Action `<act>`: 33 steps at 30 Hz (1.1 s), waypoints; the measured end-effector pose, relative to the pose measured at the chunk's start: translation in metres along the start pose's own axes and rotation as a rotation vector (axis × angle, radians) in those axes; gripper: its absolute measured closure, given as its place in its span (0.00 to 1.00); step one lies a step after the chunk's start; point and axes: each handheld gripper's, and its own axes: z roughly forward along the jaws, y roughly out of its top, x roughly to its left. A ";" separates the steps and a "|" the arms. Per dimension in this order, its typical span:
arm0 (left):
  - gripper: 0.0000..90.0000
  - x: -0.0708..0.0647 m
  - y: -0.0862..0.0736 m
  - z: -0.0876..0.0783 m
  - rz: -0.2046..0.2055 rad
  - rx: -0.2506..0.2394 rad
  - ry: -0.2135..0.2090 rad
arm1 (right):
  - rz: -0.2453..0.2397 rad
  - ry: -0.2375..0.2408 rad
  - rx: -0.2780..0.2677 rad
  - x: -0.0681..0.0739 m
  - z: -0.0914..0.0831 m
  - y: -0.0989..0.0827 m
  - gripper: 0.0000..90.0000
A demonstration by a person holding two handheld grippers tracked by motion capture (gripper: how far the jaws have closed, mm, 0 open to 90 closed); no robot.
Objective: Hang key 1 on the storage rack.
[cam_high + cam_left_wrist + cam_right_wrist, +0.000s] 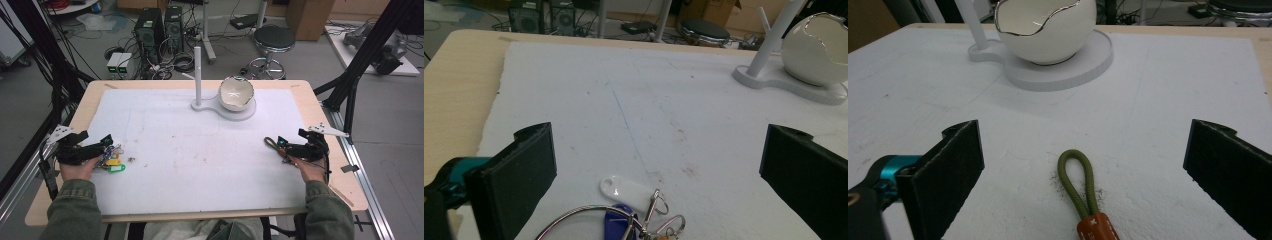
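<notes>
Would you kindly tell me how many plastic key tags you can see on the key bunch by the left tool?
3: a green tag and a yellow tag beside the left tool, and a white tag. Others may be hidden under the hand.

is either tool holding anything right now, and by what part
Nothing is held. The left tool stands open around the key bunch, the right tool open around the green loop; neither's pads touch.

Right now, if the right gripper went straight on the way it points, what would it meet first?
The olive cord loop lies flat between the open jaws of the right gripper, so it comes first. Beyond it, probably the white stand base under the egg-shaped bowl.
</notes>
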 end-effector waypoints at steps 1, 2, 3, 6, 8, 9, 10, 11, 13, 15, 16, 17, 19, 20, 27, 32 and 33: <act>0.02 0.000 0.000 0.000 0.000 0.000 0.000 | 0.006 -0.004 0.000 -0.001 -0.002 0.000 0.02; 0.02 0.000 0.000 0.000 0.002 0.002 -0.002 | 0.008 -0.008 -0.004 -0.002 -0.003 0.000 0.02; 0.02 0.000 0.000 0.000 0.000 0.000 -0.002 | 0.016 -0.011 -0.008 -0.002 -0.005 0.000 0.02; 0.02 0.000 0.000 0.001 0.004 0.004 -0.004 | 0.027 -0.017 -0.013 -0.005 -0.007 0.000 0.02; 0.02 0.000 0.000 0.002 0.001 0.006 -0.010 | 0.026 -0.021 -0.013 -0.007 -0.007 0.000 0.02; 0.02 0.000 0.000 0.001 0.000 0.006 -0.013 | 0.026 -0.022 -0.011 -0.007 -0.007 0.000 0.02; 0.02 0.000 0.000 0.001 0.000 0.006 -0.013 | 0.027 -0.024 -0.012 -0.006 -0.007 0.000 0.02; 0.02 0.000 0.000 0.001 0.000 0.005 -0.014 | 0.031 -0.026 -0.013 -0.006 -0.007 0.000 0.02; 0.02 0.000 0.000 0.002 -0.002 0.006 -0.014 | 0.031 -0.028 -0.013 -0.005 -0.008 0.000 0.02; 0.02 0.000 0.000 0.002 -0.002 0.005 -0.015 | 0.028 -0.028 -0.009 -0.005 -0.007 0.000 0.02; 0.02 0.000 0.000 0.002 -0.002 0.005 -0.014 | 0.027 -0.028 -0.007 -0.006 -0.007 0.000 0.02; 0.02 0.000 0.000 0.002 -0.002 0.006 -0.014 | 0.029 -0.026 -0.006 -0.006 -0.007 0.000 0.02; 0.02 0.000 0.000 0.002 -0.002 0.007 -0.014 | 0.029 -0.028 -0.003 -0.006 -0.006 0.000 0.02; 0.02 0.000 0.000 0.002 -0.002 0.007 -0.014 | 0.029 -0.028 0.003 -0.006 -0.006 0.000 0.02; 0.02 0.000 -0.001 0.003 0.001 0.011 -0.019 | 0.024 -0.018 0.026 -0.005 -0.002 0.000 0.02; 0.02 0.000 -0.001 0.004 0.005 0.018 -0.022 | 0.017 0.000 0.062 -0.004 0.003 -0.001 0.02; 0.02 0.000 -0.001 0.004 0.005 0.018 -0.022 | 0.007 0.003 0.062 -0.004 0.004 -0.001 0.02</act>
